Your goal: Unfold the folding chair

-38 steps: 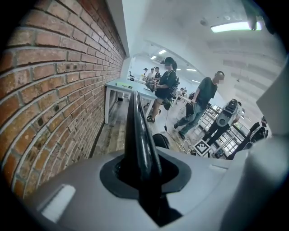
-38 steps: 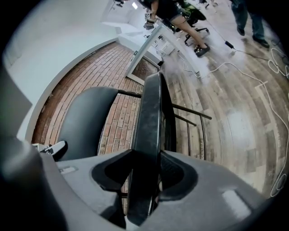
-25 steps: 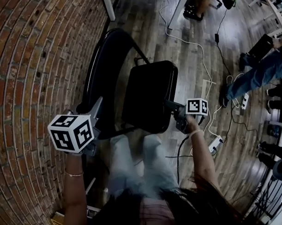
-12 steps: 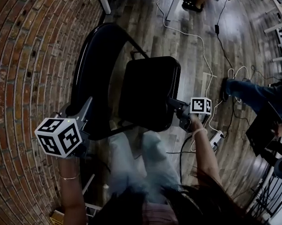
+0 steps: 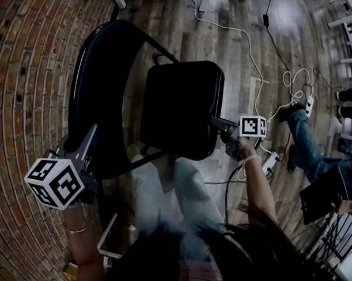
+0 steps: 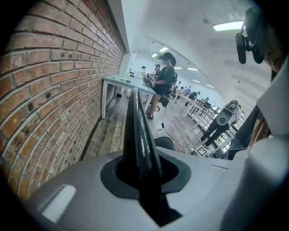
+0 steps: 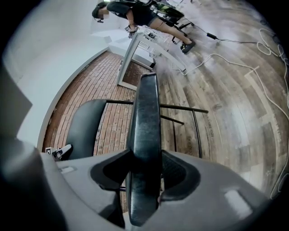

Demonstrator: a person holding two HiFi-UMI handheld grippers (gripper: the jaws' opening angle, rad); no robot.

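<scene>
Brick wall (image 5: 18, 85) filled the far left, just beside the black chair (image 5: 180, 102), so little free room on that side. Left hand-held gripper (image 5: 90, 137), marker cube low left in the head view, was clenched on the edge of the curved backrest (image 5: 96, 76). In the left gripper view the thin black edge ran straight up out of the narrow gap between the jaws, pads tight on both sides. Past it in that view a white table (image 6: 119, 81) stood against the wall, people behind it.

Chair stood on the wood floor (image 5: 231, 77) right in front of the person, whose own legs (image 5: 166, 195) showed below it. Backrest was on the wall side, seat (image 7: 144, 135) centre frame, its broad face toward the head camera.

Right hand-held gripper (image 5: 217, 124) gripped the seat's right edge, jaws spread wide around the thick padded rim. They had just been opening a little, rim between them and filling the gap. Right gripper view looked along that rim, thin black frame rails (image 7: 180, 108) crossing behind it, backrest to its left.

Right of the chair the floor lay open, but a white cable (image 5: 241, 32) snaked across it and a power strip (image 5: 270, 161) lay near the right hand. Farther right, another person's leg (image 5: 300, 144) in jeans stood well apart from the chair.
</scene>
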